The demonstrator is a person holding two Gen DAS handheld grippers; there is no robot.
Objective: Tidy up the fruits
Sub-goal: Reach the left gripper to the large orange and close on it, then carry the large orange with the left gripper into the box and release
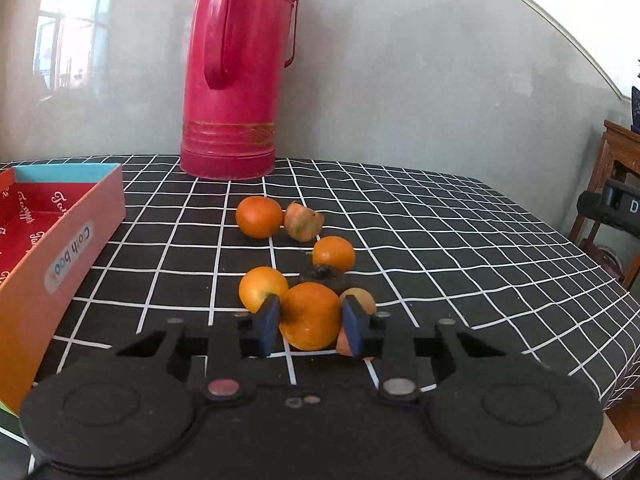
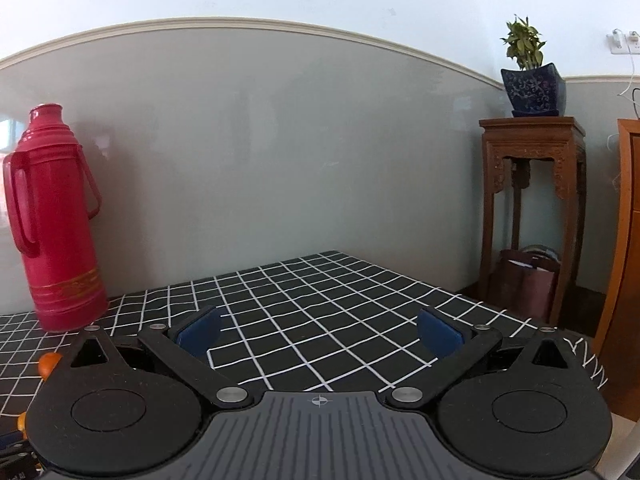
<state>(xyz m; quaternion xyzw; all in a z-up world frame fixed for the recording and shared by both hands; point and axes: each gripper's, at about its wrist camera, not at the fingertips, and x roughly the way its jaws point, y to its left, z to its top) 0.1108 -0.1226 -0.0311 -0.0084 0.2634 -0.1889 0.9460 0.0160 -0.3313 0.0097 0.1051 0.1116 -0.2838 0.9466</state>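
Several orange fruits lie on the black checked tablecloth (image 1: 440, 240). My left gripper (image 1: 311, 322) is shut on a large orange fruit (image 1: 310, 316), both blue pads against its sides, low over the cloth. Round it lie a smaller orange fruit (image 1: 262, 288) at the left, a pale fruit (image 1: 362, 298) at the right, a dark-stemmed fruit (image 1: 324, 276) behind, then more orange fruits (image 1: 334, 254) (image 1: 259, 217) and a brownish one (image 1: 303, 222). An open red box (image 1: 60, 248) stands at the left. My right gripper (image 2: 319, 330) is open and empty above bare cloth.
A tall red thermos (image 1: 240, 76) stands at the table's back edge, also in the right wrist view (image 2: 52, 220). A wooden stand (image 2: 534, 200) with a potted plant (image 2: 528, 80) is beyond the table's right edge. A grey wall runs behind.
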